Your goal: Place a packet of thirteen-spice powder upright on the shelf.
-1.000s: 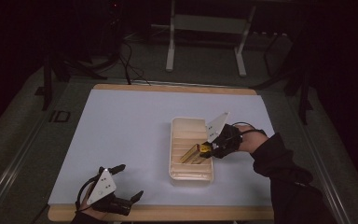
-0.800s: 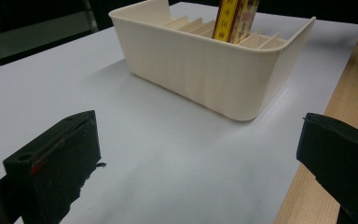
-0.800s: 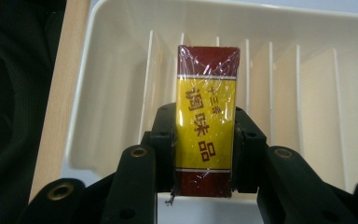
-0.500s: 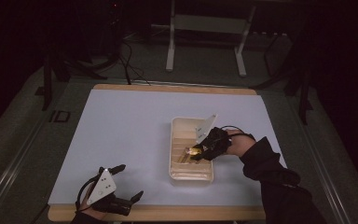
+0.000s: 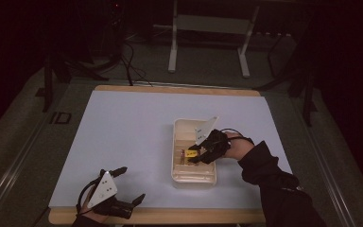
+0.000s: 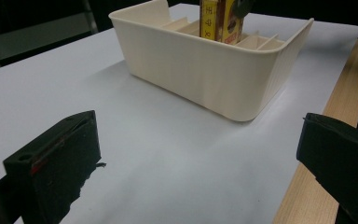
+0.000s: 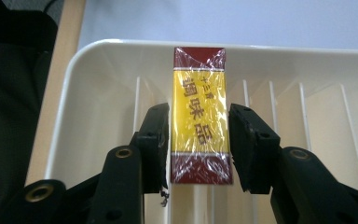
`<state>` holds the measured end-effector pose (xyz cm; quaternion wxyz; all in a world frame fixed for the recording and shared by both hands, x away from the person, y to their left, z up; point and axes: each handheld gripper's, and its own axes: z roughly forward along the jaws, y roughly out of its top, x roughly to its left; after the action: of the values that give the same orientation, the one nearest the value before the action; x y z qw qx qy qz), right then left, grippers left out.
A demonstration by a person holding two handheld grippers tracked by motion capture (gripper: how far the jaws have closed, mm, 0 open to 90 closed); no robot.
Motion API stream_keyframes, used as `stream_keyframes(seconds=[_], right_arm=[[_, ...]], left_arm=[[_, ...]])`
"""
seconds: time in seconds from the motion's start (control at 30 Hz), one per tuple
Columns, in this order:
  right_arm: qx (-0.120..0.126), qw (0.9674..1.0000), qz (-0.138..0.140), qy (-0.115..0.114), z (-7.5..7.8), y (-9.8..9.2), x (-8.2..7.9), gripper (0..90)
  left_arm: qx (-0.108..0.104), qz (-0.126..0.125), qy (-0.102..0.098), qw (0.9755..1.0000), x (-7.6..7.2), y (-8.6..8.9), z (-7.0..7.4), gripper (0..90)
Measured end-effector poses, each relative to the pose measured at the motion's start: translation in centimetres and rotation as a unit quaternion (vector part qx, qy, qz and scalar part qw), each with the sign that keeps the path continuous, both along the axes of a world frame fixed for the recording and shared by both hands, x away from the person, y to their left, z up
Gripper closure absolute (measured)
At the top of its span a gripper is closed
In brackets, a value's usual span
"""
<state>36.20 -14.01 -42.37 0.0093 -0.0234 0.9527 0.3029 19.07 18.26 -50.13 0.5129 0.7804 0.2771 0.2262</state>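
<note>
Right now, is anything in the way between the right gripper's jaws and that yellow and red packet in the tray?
Nothing visible. The yellow and red wrapped packet sits directly between the right gripper jaws, inside the cream plastic divided tray; the jaws have just been opening, with slim gaps beside it.

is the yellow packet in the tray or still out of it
In. The yellow packet stands between the dividers of the cream tray, with the right claw opening around it.

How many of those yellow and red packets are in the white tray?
1. The packet stands in a slot of the tray, between the right gripper's fingers, which have just been opening. Others could lie hidden behind the tray's walls.
</note>
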Motion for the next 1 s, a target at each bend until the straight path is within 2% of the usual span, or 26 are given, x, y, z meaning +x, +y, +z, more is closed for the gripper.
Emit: stream_keyframes(seconds=[0.23, 0.3, 0.53, 0.57, 0.6, 0.63, 0.67, 0.73, 0.83, 0.9, 0.93, 0.97, 1.0], right_arm=[[0.032, 0.9993, -0.019, -0.009, 1.5, -1.9, -0.1, 49.6], [0.033, 0.9990, -0.029, -0.010, 1.7, -2.6, -0.2, 47.7], [0.038, 0.9955, -0.083, -0.025, 2.2, -4.9, -0.3, 27.6], [0.038, 0.9955, -0.083, -0.025, 2.2, -4.9, -0.3, 27.6], [0.034, 0.9942, -0.098, -0.032, 2.3, -5.2, -0.3, 26.9], [0.024, 0.9906, -0.126, -0.048, 2.4, -5.8, -0.5, 24.8], [0.023, 0.9896, -0.133, -0.050, 2.4, -6.0, -0.5, 23.9], [0.027, 0.9873, -0.149, -0.048, 2.4, -6.6, -0.7, 20.2], [0.031, 0.9836, -0.172, -0.046, 2.4, -7.5, -0.9, 19.7], [0.034, 0.9776, -0.200, -0.055, 2.3, -8.2, -1.1, 18.7], [0.037, 0.9759, -0.208, -0.055, 2.2, -8.6, -1.2, 15.0], [0.037, 0.9759, -0.208, -0.055, 2.2, -8.6, -1.2, 15.0], [0.037, 0.9746, -0.214, -0.054, 2.1, -9.1, -1.3, 12.2]], left_arm=[[0.000, 0.000, 0.001, 1.0000, 0.0, -0.1, 0.0, 0.0], [-0.001, 0.000, 0.001, 1.0000, 0.0, -0.1, 0.0, 0.0], [0.001, -0.001, 0.003, 1.0000, 0.1, -0.1, -0.1, 0.0], [0.001, -0.001, 0.003, 1.0000, 0.1, -0.1, -0.1, 0.0], [0.001, -0.001, 0.003, 1.0000, 0.1, -0.1, -0.1, 0.0], [0.001, 0.000, 0.003, 1.0000, 0.1, -0.1, -0.1, 0.0], [0.000, 0.000, 0.003, 1.0000, 0.1, -0.1, -0.1, 0.0], [0.000, 0.000, 0.003, 1.0000, 0.1, -0.1, -0.1, 0.0], [0.001, 0.000, 0.003, 1.0000, 0.0, -0.1, -0.1, 0.0], [0.001, 0.000, 0.003, 1.0000, 0.0, -0.1, -0.1, 0.0], [0.001, 0.000, 0.003, 1.0000, 0.0, -0.1, -0.1, 0.0], [0.001, 0.000, 0.003, 1.0000, 0.0, -0.1, -0.1, 0.0], [0.000, 0.000, 0.003, 1.0000, 0.0, -0.1, -0.1, 0.0]])
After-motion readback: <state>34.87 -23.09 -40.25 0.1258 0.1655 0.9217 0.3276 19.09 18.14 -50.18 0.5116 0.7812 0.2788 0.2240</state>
